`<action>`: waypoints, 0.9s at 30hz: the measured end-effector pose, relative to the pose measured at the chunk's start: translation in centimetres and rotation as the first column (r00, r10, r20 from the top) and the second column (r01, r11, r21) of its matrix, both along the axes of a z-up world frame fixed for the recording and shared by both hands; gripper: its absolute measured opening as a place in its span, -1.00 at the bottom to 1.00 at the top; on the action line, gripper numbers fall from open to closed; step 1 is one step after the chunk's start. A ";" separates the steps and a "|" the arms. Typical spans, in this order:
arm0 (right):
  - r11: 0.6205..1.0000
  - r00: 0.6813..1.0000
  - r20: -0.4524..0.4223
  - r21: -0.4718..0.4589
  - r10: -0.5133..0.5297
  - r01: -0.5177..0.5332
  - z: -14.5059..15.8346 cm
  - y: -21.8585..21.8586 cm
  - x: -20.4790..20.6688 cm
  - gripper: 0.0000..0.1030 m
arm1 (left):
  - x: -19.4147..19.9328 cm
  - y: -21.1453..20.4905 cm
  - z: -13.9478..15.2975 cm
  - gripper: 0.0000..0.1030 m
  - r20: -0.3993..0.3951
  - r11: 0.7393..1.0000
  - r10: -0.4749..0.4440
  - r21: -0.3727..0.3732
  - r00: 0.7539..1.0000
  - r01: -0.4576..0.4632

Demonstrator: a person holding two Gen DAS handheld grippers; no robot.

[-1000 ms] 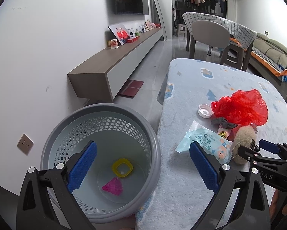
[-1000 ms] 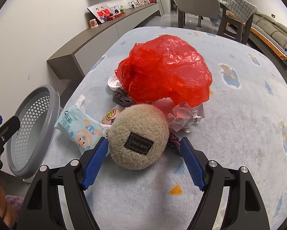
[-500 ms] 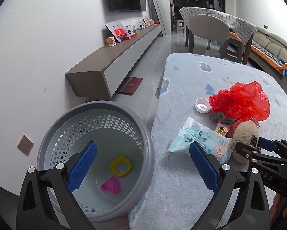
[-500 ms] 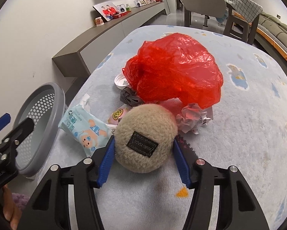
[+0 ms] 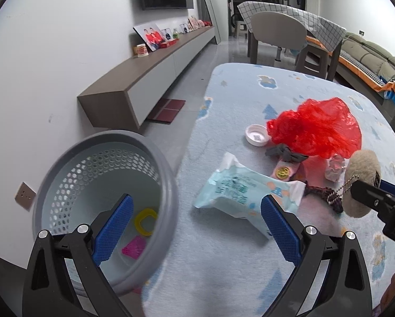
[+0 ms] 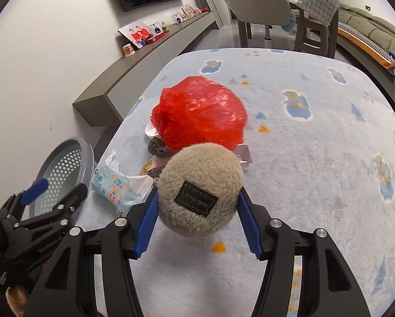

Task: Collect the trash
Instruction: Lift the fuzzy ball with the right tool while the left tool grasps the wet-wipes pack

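My right gripper [image 6: 197,211] is shut on a beige plush ball [image 6: 200,190] with a black label, holding it just above the blue table cover. The ball [image 5: 361,182] and its key chain also show at the right of the left wrist view. My left gripper [image 5: 194,203] is open and empty, hovering between the grey perforated basket [image 5: 168,185] and a pack of wet wipes [image 5: 239,195]. In the basket lie a yellow ring [image 5: 145,222] and a pink piece [image 5: 134,247]. A crumpled red plastic bag [image 6: 200,111] sits behind the ball.
By the red bag lie a white cap [image 5: 256,134], a dark hair tie [image 5: 284,153], a pink packet with a gold sticker [image 5: 283,171] and a crumpled wrapper [image 5: 334,169]. A low wall cabinet [image 5: 144,79] runs along the left; chairs and a sofa stand behind the table.
The right gripper's jaws closed onto the plush ball and lifted it off the cover. The left gripper drifted toward the table, so the basket now sits further left in its view.
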State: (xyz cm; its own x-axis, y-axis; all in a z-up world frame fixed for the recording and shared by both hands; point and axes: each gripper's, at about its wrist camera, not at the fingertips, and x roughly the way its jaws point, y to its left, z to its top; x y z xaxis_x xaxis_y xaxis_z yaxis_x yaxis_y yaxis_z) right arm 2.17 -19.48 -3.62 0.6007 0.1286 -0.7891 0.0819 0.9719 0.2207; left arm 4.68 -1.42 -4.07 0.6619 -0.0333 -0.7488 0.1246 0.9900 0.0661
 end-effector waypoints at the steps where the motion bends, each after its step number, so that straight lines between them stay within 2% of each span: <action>1: 1.000 1.000 0.002 0.006 -0.003 0.003 0.1 -0.3 -0.1 0.09 | 0.0 -0.3 -0.2 0.85 -0.005 1.000 -0.003 -0.002 1.000 0.003; 17: 0.997 0.999 0.038 0.080 -0.012 0.008 1.8 -3.5 -1.3 0.09 | 2.1 -3.2 -1.5 0.85 -0.077 0.992 0.082 -0.088 0.994 -0.088; 23: 0.993 0.999 0.054 0.117 -0.004 -0.002 2.5 -4.1 -1.7 0.09 | 3.4 -3.5 -2.0 0.85 -0.107 0.981 0.158 -0.097 0.982 -0.169; 27: 0.991 0.998 0.063 0.131 -0.001 -0.007 2.8 -4.4 -2.0 0.09 | 4.1 -3.5 -2.7 0.85 -0.137 0.976 0.177 -0.105 0.975 -0.192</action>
